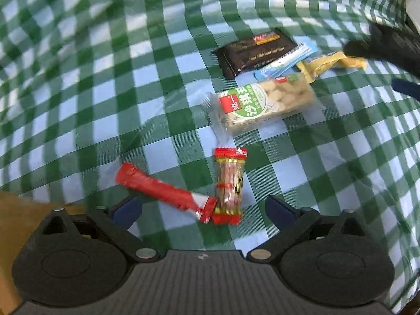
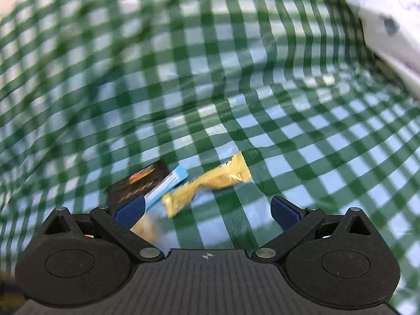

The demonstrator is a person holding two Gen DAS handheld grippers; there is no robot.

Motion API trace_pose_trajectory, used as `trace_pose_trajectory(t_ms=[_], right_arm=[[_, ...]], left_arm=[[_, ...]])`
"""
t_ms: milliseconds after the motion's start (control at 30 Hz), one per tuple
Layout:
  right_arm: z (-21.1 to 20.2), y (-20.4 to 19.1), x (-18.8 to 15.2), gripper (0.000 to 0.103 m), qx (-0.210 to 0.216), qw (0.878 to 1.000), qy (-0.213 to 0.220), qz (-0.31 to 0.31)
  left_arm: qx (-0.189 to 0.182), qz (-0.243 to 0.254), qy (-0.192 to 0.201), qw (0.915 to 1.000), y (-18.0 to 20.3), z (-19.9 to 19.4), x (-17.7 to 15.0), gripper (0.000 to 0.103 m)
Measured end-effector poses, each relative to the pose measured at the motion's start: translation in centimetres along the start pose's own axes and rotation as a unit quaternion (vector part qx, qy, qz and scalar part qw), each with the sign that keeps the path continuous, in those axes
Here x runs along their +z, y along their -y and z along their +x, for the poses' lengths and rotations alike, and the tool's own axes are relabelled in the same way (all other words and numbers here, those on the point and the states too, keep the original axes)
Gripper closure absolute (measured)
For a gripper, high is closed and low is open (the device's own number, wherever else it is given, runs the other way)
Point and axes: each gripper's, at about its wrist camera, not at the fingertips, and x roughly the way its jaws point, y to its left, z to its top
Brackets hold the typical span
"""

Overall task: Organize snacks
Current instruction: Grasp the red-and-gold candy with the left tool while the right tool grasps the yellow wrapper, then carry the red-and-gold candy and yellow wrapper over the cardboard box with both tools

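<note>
Snacks sit loose on the green checked cloth point(image 1: 78, 84), nothing grabbed yet. Left gripper point(image 1: 203, 210) is spread wide over the red stick pack point(image 1: 160, 193) and red-ended candy point(image 1: 229, 183); right gripper point(image 2: 207, 210) gapes near the yellow wrapper point(image 2: 210, 181). Probably next: drop and pinch one.

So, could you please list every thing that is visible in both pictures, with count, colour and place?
red stick: 1, red, near left gripper, its end touching the red candy
red candy: 1, red and clear, between left gripper's fingers
green pack: 1, green and clear, middle of cloth
dark pack: 1, dark brown, far side
blue pack: 1, light blue, overlapping dark pack's edge
yellow pack: 1, yellow, crumpled, ahead of right gripper
cloth: 1, green and white check, under everything
left gripper: 1, black, blue pads, open
right gripper: 1, black, blue pads, open
</note>
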Motion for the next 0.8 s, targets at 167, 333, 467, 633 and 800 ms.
trace_pose_trajectory(t_ms=[167, 333, 467, 633, 800], right_arm=[[5.8, 0.9, 0.7, 0.004, -0.028, 0.997, -0.034, 0.069], [5.7, 0.8, -0.4, 0.081, -0.02, 0.999, -0.019, 0.043], [3.2, 1.6, -1.1, 0.093, -0.039, 0.999, -0.005, 0.019], [-2.5, 3.3, -2.8, 0.093, -0.029, 0.999, 0.019, -0.005], [-8.4, 4.5, -6.6, 0.093, -0.01, 1.0, 0.01, 0.002]], left_arm=[[-0.024, -0.001, -0.009, 0.9997, 0.2, 1.3, 0.6, 0.02], [-0.039, 0.013, 0.014, 0.999, 1.0, 0.2, 0.7, 0.085], [-0.062, -0.002, 0.02, 0.9979, 0.4, -1.9, 0.4, 0.086], [-0.098, -0.035, 0.041, 0.9937, -1.3, -6.3, -1.1, 0.086], [-0.116, -0.052, 0.06, 0.99, -1.7, -10.6, -3.4, 0.086]])
